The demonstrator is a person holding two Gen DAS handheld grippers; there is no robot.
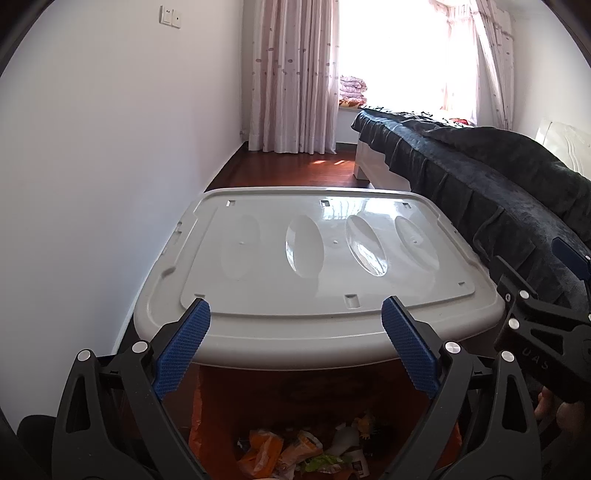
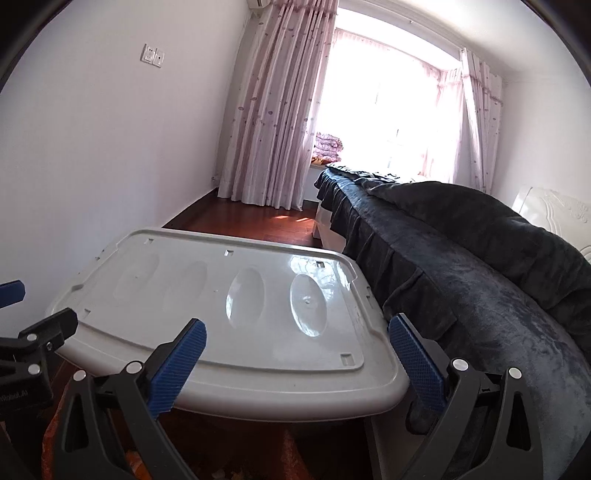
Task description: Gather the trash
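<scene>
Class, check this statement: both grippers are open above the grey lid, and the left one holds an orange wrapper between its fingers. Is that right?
Not quite. The left gripper is empty. The orange wrapper lies among the trash below it, as the left wrist view shows. Both grippers, including the right gripper, are indeed open above the grey lid.

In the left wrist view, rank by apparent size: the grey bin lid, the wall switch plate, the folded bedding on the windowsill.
1. Grey bin lid, by far the largest, though nearest the camera.
2. Folded bedding on the windowsill.
3. Wall switch plate, slightly smaller; both are distant, so this order is unsure.
</scene>
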